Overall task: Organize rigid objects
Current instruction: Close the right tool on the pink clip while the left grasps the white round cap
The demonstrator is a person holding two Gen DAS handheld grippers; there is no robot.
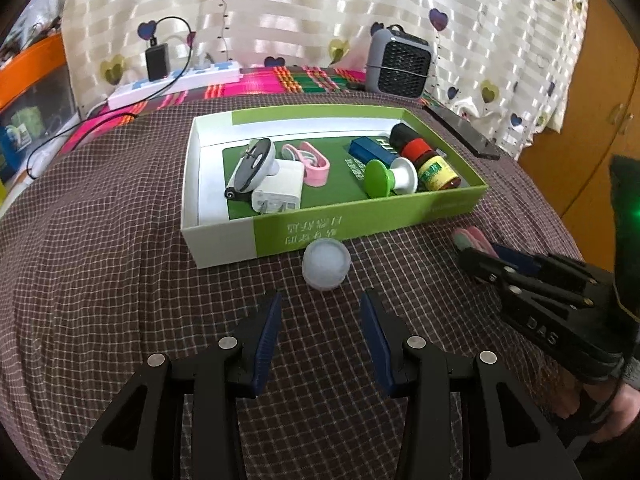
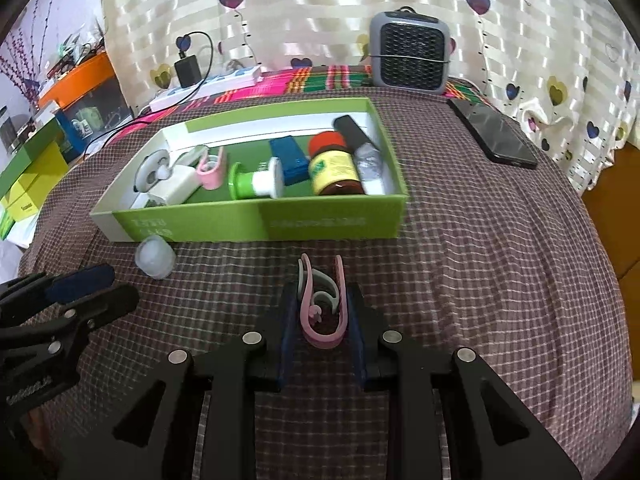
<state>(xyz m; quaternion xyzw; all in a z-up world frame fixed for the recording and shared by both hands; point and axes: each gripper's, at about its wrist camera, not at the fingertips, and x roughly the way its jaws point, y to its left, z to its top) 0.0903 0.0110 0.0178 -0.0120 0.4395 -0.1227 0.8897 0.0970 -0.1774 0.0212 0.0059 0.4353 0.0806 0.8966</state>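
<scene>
A green and white box point(image 1: 360, 226) lies on the checked cloth. In it are a white plug point(image 1: 278, 192), a pink clip point(image 1: 314, 164), a blue case point(image 1: 374, 152), a green and white knob point(image 1: 386, 178) and a brown bottle point(image 1: 436, 170). A frosted round cap point(image 1: 326, 264) sits just in front of the box. My left gripper point(image 1: 320, 300) stands open right behind the cap, with nothing between its fingers. To the right, my right gripper point(image 2: 322, 292) is shut on a pink and grey clip point(image 2: 320, 320) resting low over the cloth.
A black phone point(image 2: 492, 132) lies right of the box. At the back stand a grey heater point(image 2: 408, 52) and a white power strip point(image 2: 208, 84) with a black adapter. Green boxes point(image 2: 28, 184) and an orange bin are at the left; a wooden cabinet point(image 1: 592, 120) is at the right.
</scene>
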